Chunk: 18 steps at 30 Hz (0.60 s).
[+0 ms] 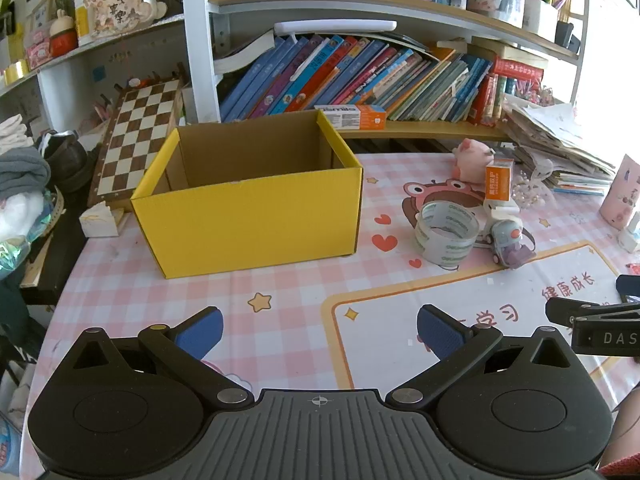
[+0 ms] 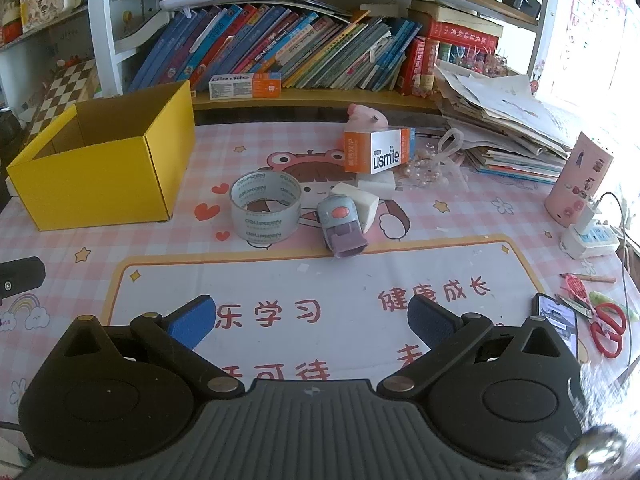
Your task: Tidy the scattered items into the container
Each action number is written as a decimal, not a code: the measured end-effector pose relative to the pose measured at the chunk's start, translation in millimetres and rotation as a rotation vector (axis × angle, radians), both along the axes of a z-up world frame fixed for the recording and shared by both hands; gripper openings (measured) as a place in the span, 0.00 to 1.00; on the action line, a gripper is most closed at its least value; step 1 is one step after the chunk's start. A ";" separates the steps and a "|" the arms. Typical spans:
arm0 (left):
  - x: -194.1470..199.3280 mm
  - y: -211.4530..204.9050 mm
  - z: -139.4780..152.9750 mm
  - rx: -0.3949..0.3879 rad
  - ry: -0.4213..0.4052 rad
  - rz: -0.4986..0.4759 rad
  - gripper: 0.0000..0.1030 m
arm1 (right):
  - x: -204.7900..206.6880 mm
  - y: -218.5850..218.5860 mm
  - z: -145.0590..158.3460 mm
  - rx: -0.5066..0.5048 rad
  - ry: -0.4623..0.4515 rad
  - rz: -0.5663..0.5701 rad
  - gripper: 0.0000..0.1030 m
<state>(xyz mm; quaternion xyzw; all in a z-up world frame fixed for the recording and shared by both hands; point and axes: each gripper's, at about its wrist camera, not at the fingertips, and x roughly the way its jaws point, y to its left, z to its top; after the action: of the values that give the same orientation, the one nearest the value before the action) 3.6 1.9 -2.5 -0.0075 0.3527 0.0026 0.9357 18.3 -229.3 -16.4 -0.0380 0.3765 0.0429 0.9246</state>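
An open yellow cardboard box [image 1: 248,216] [image 2: 96,176] stands on the pink checked table; what I see of its inside is bare. Right of it lie a clear tape roll [image 1: 446,236] [image 2: 265,210], a small grey-purple toy car [image 1: 510,242] [image 2: 343,228], a white block [image 2: 360,200], an orange-white usmile carton [image 1: 499,180] [image 2: 378,156] and a pink plush pig [image 1: 474,160] [image 2: 366,118]. My left gripper [image 1: 320,330] is open in front of the box, holding nothing. My right gripper [image 2: 312,320] is open, short of the tape and toy car.
A bookshelf with slanted books [image 2: 280,52] lines the back. A chessboard [image 1: 138,136] leans left of the box. Paper stacks [image 2: 504,120], a pink cylinder [image 2: 578,180], a power strip [image 2: 590,238], a phone [image 2: 558,322] and red scissors [image 2: 608,330] crowd the right.
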 end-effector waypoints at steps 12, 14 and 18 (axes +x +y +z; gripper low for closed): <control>8.2 -1.2 8.7 0.003 0.011 -0.002 1.00 | 1.7 -1.6 1.3 -0.002 0.000 0.008 1.00; 8.2 -0.8 8.4 0.004 0.011 -0.002 1.00 | 1.4 -1.8 1.2 0.000 0.001 0.008 1.00; 8.7 -0.8 8.6 0.003 0.011 -0.001 1.00 | 1.8 -2.2 1.0 -0.001 0.001 0.009 1.00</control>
<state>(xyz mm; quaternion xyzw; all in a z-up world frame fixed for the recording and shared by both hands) 12.3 1.1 6.1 -0.0058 0.3577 0.0029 0.9338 20.1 -231.5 -15.4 -0.0400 0.3769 0.0468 0.9242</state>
